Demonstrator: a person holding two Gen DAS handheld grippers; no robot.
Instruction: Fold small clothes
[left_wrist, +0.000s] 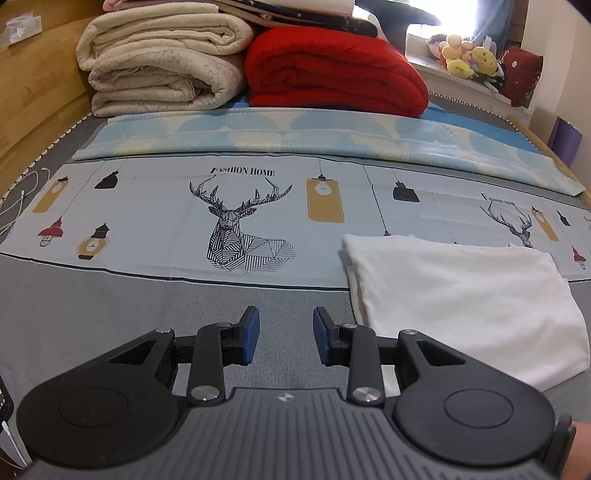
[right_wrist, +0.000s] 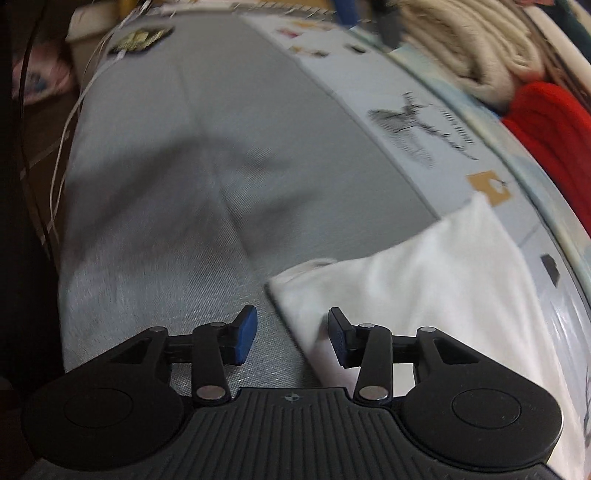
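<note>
A soft white folded cloth (left_wrist: 461, 306) lies flat on the grey woven bedsheet (left_wrist: 110, 314), with both grippers, left (left_wrist: 286, 334) and right (right_wrist: 292, 334), parted and empty beside its edge.

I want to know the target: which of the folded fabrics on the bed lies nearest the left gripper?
The flat white folded garment, just right of the left gripper. The cream blankets and red blanket are stacked far back.

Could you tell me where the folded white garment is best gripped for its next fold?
Probably the white garment at its near-left corner, approached from the bare grey side: its edge lies exposed there, just ahead of the open right gripper.
</note>
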